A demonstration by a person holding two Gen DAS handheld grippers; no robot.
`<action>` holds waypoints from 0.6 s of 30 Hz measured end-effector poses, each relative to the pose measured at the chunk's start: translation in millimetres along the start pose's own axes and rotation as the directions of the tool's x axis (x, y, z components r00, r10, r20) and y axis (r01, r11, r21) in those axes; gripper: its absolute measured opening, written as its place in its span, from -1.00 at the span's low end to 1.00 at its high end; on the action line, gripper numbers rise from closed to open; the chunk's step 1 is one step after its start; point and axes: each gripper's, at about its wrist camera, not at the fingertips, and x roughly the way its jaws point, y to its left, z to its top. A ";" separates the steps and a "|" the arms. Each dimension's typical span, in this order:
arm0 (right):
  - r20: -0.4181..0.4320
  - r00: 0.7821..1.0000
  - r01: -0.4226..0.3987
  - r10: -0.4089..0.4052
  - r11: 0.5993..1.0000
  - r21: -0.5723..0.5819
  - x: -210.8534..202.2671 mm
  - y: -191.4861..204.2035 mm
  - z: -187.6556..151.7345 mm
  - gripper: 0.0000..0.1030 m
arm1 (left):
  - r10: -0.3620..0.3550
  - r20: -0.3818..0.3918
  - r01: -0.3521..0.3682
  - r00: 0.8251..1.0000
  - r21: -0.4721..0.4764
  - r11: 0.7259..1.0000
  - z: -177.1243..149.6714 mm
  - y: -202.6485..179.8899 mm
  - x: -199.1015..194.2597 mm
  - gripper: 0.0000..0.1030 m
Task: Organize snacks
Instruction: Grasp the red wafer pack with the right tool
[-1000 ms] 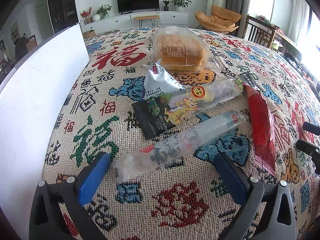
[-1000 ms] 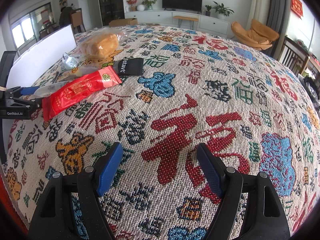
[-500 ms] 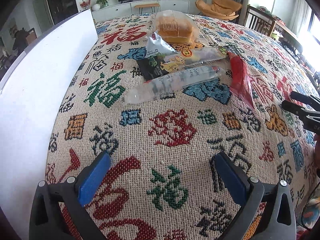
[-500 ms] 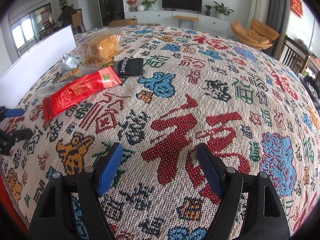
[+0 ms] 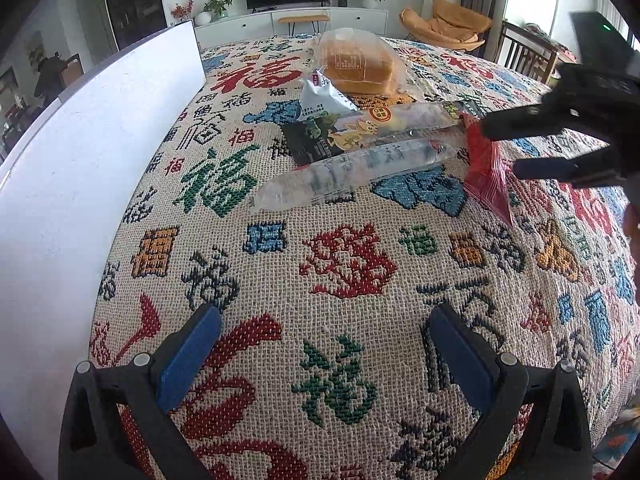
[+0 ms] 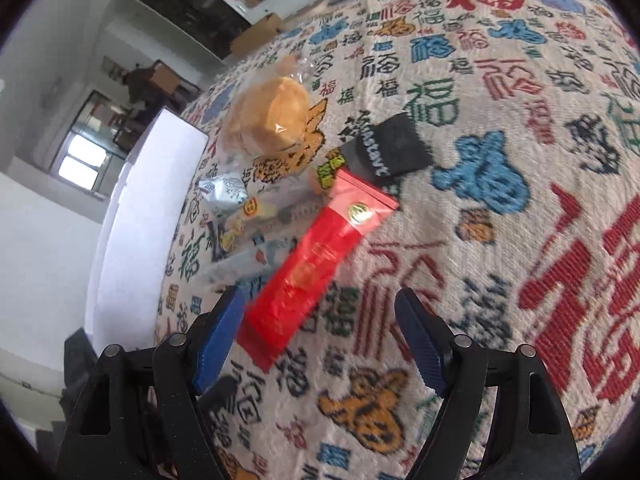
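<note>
Snacks lie in a cluster on the patterned cloth [image 5: 344, 264]: a bagged bread loaf [image 5: 356, 64], a small silver pouch [image 5: 322, 96], a dark cartoon packet [image 5: 320, 140], two long clear packets [image 5: 352, 172] and a red packet [image 5: 486, 168]. My left gripper [image 5: 324, 352] is open and empty, well short of them. My right gripper [image 6: 320, 340] is open, tilted, with the near end of the red packet [image 6: 308, 276] between its fingers, not gripped. It also shows in the left wrist view [image 5: 500, 148], over the red packet.
A white board [image 5: 80, 152] stands along the left edge of the cloth. A black packet [image 6: 384, 148] lies beyond the red one. Chairs and a TV cabinet stand far behind.
My right gripper has swung left and forward to the red packet and tilted. My left gripper has pulled back from the snacks, then held nearly still.
</note>
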 end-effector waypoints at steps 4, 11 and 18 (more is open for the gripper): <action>0.000 0.981 0.192 -0.192 0.977 -0.089 28.1 29.3 16.8 -0.53 | 0.000 0.000 0.000 1.000 0.000 1.000 0.1 -0.2 0.0 1.00; -0.042 0.975 0.206 -0.220 0.953 -0.223 -3.1 28.6 8.4 -0.71 | 0.000 0.002 0.000 1.000 -0.002 1.000 0.0 -0.5 0.3 1.00; -0.020 0.894 0.384 -0.449 0.787 -0.483 -50.0 1.1 -19.1 -0.65 | 0.001 0.004 -0.001 1.000 -0.002 1.000 0.7 -0.4 0.6 1.00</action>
